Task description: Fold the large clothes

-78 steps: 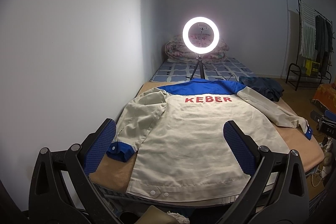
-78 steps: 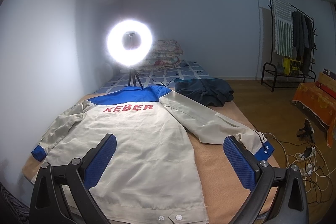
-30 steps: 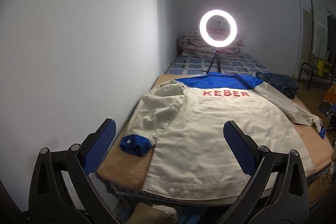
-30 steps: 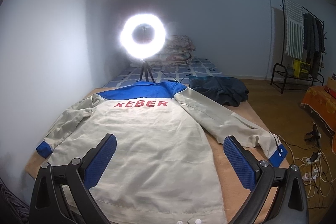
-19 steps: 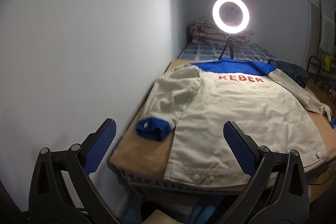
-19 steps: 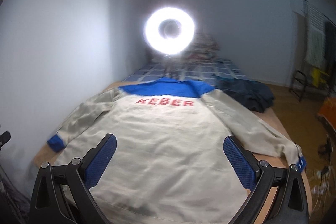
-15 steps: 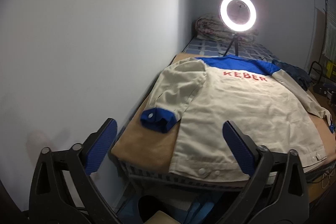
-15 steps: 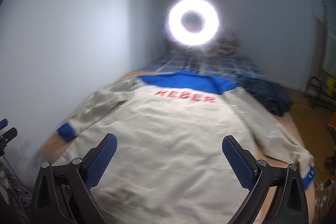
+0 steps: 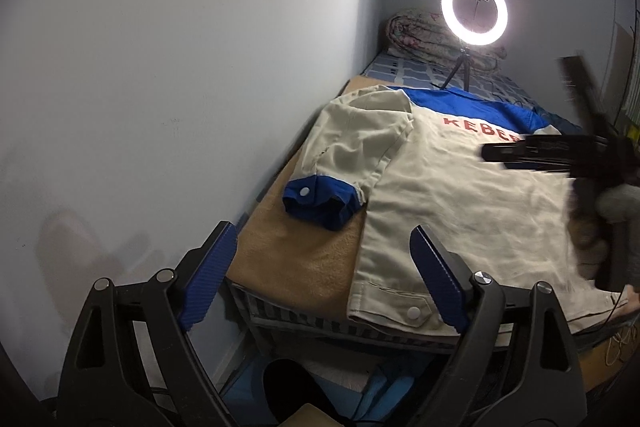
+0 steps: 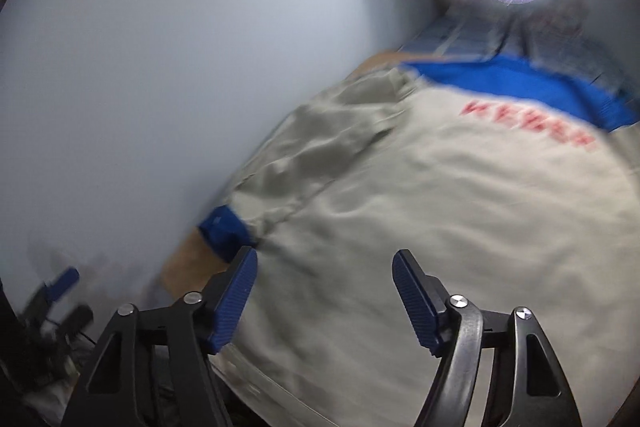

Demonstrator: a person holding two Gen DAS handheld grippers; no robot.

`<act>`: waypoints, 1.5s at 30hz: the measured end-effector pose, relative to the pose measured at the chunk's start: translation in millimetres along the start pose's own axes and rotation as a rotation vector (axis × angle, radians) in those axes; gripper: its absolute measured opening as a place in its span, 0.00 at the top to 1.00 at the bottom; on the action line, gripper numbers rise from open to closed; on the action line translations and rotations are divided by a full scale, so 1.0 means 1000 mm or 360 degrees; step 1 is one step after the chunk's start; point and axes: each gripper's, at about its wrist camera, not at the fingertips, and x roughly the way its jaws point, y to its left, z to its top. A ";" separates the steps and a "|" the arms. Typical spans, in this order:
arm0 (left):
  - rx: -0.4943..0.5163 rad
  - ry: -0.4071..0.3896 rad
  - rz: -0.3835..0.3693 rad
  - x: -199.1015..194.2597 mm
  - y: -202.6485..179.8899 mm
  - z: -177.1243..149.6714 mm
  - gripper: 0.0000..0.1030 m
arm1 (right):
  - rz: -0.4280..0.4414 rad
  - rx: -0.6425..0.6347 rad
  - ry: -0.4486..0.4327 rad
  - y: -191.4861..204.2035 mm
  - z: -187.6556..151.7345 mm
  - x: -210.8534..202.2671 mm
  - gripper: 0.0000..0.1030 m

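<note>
Approaching jacket (image 9: 460, 195) on bed (image 9: 304, 259) | both tools closing, nothing between: left tool (image 9: 324, 275), right tool (image 10: 324, 301) | next I grip cuff (image 9: 320, 201).

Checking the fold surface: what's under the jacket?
The jacket lies flat on a tan blanket. Below that, a striped edge shows. The rest is covered.

The beige jacket with blue yoke and cuffs (image 9: 452, 195) lies back-up on the tan blanket-covered surface (image 9: 304, 259), its left sleeve beside the pale wall (image 9: 168, 75). Behind its collar stands the lit ring light on a tripod (image 9: 474, 10), a rolled quilt (image 9: 416, 35) behind that. My left claw (image 9: 324, 279) hangs before the surface's near corner; my right claw (image 10: 324, 299) over the hem.
</note>
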 end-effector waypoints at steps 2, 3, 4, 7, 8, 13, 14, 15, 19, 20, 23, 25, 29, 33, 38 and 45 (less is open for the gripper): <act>-0.0010 0.0007 0.0005 0.002 0.001 0.000 0.12 | 0.0092 0.0072 0.0071 0.004 0.008 0.030 0.37; -0.0015 0.0012 0.0004 0.003 0.002 0.000 0.12 | 0.0144 0.0118 0.0114 0.005 0.012 0.048 0.39; -0.0020 0.0017 0.0000 0.004 0.003 -0.001 0.12 | 0.0180 0.0152 0.0147 0.006 0.015 0.061 0.40; -0.0027 0.0032 -0.0006 0.008 0.005 -0.001 0.12 | 0.0275 0.0274 0.0266 0.007 0.023 0.109 0.43; -0.0029 0.0038 -0.0006 0.009 0.006 -0.001 0.12 | 0.0294 0.0324 0.0301 0.006 0.024 0.124 0.43; -0.0062 0.0063 -0.0030 0.014 0.013 -0.002 0.12 | 0.0390 0.0564 0.0435 0.001 0.019 0.178 0.45; -0.0073 0.0068 -0.0036 0.016 0.015 -0.002 0.12 | 0.0398 0.0587 0.0447 0.001 0.017 0.184 0.45; -0.0084 0.0073 -0.0039 0.017 0.016 -0.002 0.12 | 0.0402 0.0604 0.0456 0.002 0.016 0.190 0.45; -0.0127 0.0081 -0.0056 0.018 0.021 -0.002 0.12 | 0.0406 0.0581 0.0443 0.011 0.018 0.199 0.46; -0.0131 0.0080 -0.0059 0.018 0.021 -0.002 0.12 | 0.0407 0.0572 0.0442 0.013 0.019 0.200 0.48; -0.0127 0.0068 -0.0062 0.016 0.020 -0.002 0.12 | 0.0438 0.0569 0.0442 0.018 0.021 0.206 0.65; -0.0111 0.0060 -0.0060 0.014 0.017 -0.002 0.12 | 0.0491 0.0616 0.0471 0.019 0.019 0.212 0.80; -0.0062 0.0047 -0.0029 0.012 0.011 -0.003 0.12 | 0.0576 0.0725 0.0450 0.018 0.018 0.211 0.98; -0.0027 0.0048 -0.0023 0.012 0.008 -0.004 0.12 | 0.0648 0.0716 0.0379 0.012 0.034 0.168 0.99; 0.0022 0.0059 -0.0064 0.010 -0.001 0.000 0.18 | 0.0592 0.0573 0.0317 0.000 0.040 0.114 0.99; -0.0080 0.0353 -0.0282 0.074 -0.020 0.031 0.37 | 0.0380 0.0564 0.0429 -0.034 0.009 0.126 0.99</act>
